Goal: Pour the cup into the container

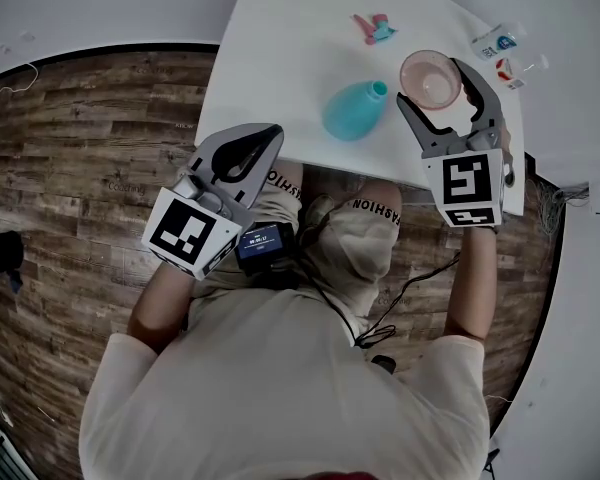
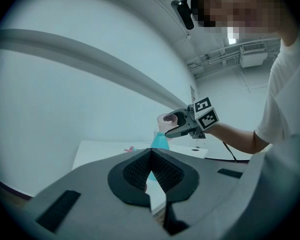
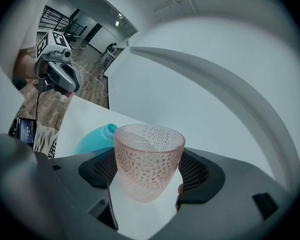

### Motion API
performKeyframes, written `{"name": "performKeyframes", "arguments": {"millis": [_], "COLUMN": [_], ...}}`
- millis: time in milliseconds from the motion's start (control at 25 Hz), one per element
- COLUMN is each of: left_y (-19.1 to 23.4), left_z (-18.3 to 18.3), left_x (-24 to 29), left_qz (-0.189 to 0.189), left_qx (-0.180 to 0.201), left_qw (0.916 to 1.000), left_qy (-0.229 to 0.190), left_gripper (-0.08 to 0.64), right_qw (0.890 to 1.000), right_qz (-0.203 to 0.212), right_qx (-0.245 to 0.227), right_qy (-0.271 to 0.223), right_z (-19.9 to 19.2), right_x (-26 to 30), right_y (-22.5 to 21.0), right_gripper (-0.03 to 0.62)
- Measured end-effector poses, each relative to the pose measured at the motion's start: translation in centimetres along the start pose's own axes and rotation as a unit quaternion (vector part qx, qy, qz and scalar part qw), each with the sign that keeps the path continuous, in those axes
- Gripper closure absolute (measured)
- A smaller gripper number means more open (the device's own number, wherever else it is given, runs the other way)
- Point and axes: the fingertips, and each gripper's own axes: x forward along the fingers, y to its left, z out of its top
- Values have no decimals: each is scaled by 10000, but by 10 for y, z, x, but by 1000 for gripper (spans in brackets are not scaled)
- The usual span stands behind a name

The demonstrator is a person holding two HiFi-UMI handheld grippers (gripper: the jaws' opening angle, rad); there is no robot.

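The left gripper (image 1: 265, 140) hangs by the near edge of the white table (image 1: 280, 58). Its jaws are pressed together, and there is nothing in them. To its right, a blue-green container (image 1: 352, 111) stands on the table. Further right, the right gripper (image 1: 432, 83) pinches a bumpy pink cup (image 1: 430, 76) between its jaws. The cup is upright, up in the air, just beside the container's small mouth.
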Motion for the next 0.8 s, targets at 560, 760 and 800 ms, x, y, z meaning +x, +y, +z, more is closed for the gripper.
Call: {"name": "performKeyframes", "arguments": {"millis": [560, 760, 800], "left_y": [4, 5, 5], "left_z": [-4, -6, -7], "left_x": [-2, -5, -5], "left_qz": [59, 88, 91], "left_qx": [-21, -34, -32], "left_qw": [10000, 9999, 9999], "left_qy": [49, 64, 69], "left_gripper": [549, 550, 550], "right_qw": [9995, 9990, 9989], "right_qz": [-78, -117, -119], "right_qx": [-296, -406, -425], "right_qy": [114, 170, 176], "right_z": [3, 3, 3], "right_x": [6, 7, 7], "right_y": [0, 0, 1], "right_gripper": [224, 224, 224]}}
